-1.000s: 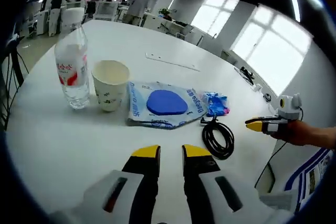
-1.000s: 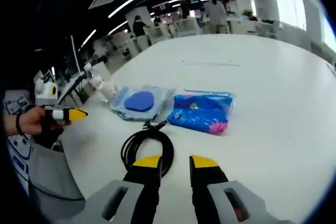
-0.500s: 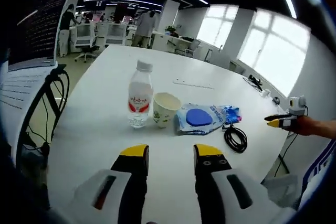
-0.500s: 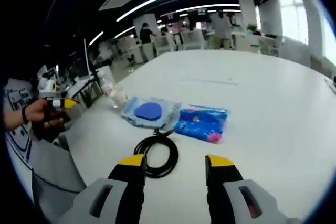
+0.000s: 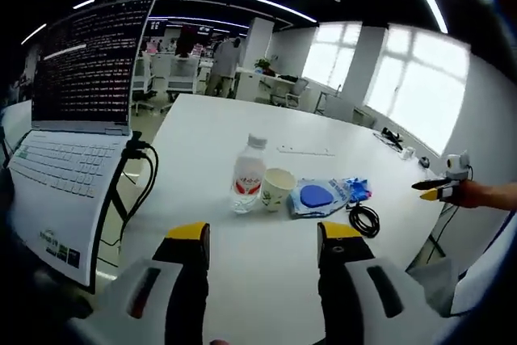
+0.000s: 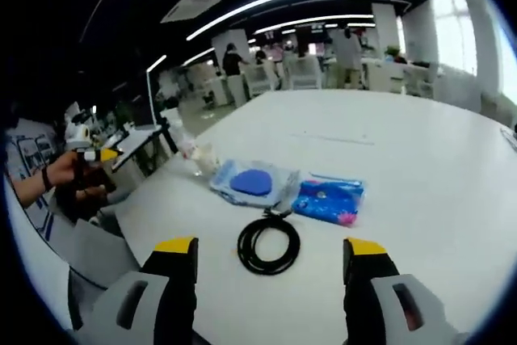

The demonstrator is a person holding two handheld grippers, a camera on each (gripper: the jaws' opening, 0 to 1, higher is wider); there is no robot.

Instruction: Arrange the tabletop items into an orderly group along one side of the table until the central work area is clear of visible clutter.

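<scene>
Left gripper view: left gripper (image 5: 262,240) jaws wide over white table (image 5: 210,127), water bottle (image 5: 248,174), paper cup (image 5: 278,189), blue pouch (image 5: 319,197), black cable (image 5: 363,219) in a row, open laptop (image 5: 60,131) at left, bright office windows; right gripper view: right gripper (image 6: 271,254) jaws wide, empty, black cable coil (image 6: 269,243) just ahead, blue packet (image 6: 329,200) beyond, ceiling light strips.

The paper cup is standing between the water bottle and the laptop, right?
Not quite. The paper cup stands between the water bottle and the blue-and-white pouch, as the left gripper view shows. The laptop sits off beyond the bottle.
</scene>
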